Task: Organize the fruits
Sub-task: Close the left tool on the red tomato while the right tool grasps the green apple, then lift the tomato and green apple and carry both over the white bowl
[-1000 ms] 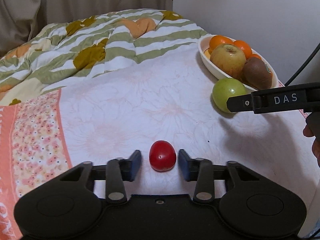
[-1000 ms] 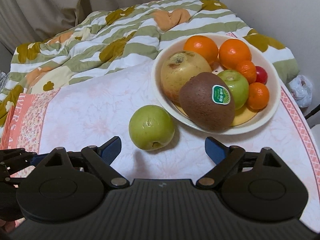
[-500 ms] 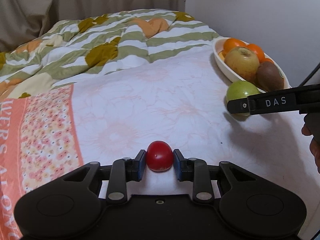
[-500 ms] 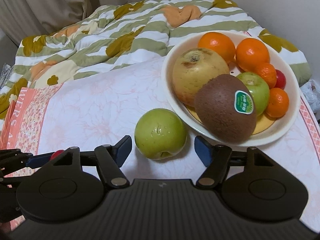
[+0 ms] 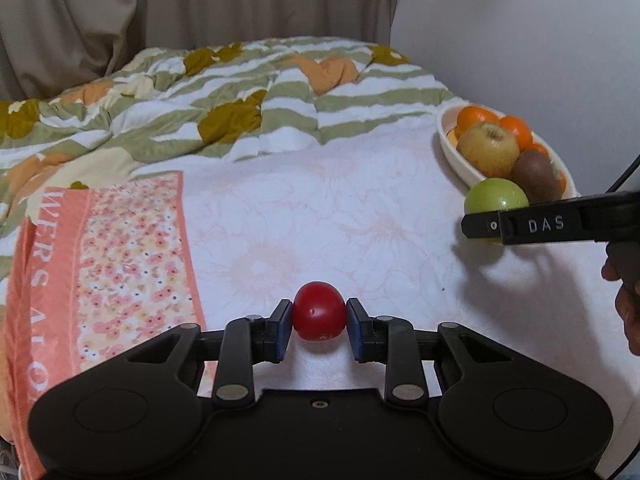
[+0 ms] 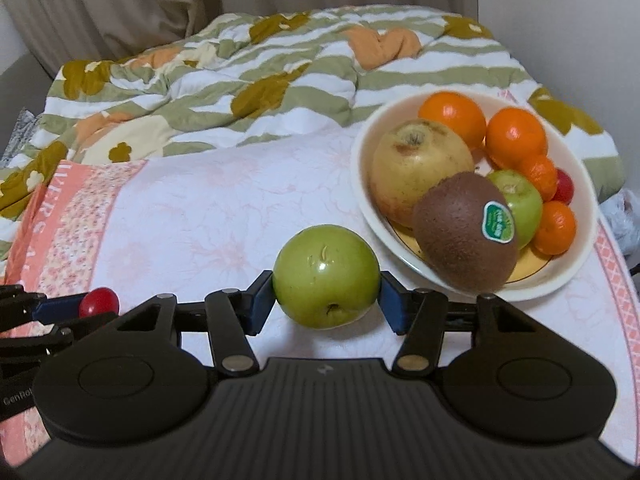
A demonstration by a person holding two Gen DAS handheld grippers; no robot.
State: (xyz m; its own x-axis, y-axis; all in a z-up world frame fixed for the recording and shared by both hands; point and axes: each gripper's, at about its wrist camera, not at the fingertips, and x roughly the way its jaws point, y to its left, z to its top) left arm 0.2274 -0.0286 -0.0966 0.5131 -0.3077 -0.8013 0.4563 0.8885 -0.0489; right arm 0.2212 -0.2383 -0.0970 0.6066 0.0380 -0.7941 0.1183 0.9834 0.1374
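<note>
My left gripper [image 5: 319, 326] is shut on a small red tomato [image 5: 319, 311], held low over the white floral cloth [image 5: 320, 208]. My right gripper [image 6: 326, 306] is shut on a green apple [image 6: 326, 276] just left of the white fruit bowl [image 6: 362, 152]. The bowl holds a yellow apple [image 6: 416, 168], a kiwi [image 6: 460, 232], oranges [image 6: 452, 116], a small green apple and a red tomato. In the left wrist view the green apple [image 5: 496, 196] and bowl [image 5: 450, 148] sit at the right, behind the right gripper's finger [image 5: 520, 226]. The tomato [image 6: 98, 300] shows at the right wrist view's left edge.
A rumpled green, white and orange striped quilt [image 5: 240, 100] lies across the back. A pink flowered cloth border [image 5: 108, 260] runs along the left. A wall stands at the right, curtains behind. A plastic bag [image 6: 624, 216] lies past the right edge.
Both grippers have closed: the left onto the red tomato and lifted back a little, the right moved forward and closed onto the green apple.
</note>
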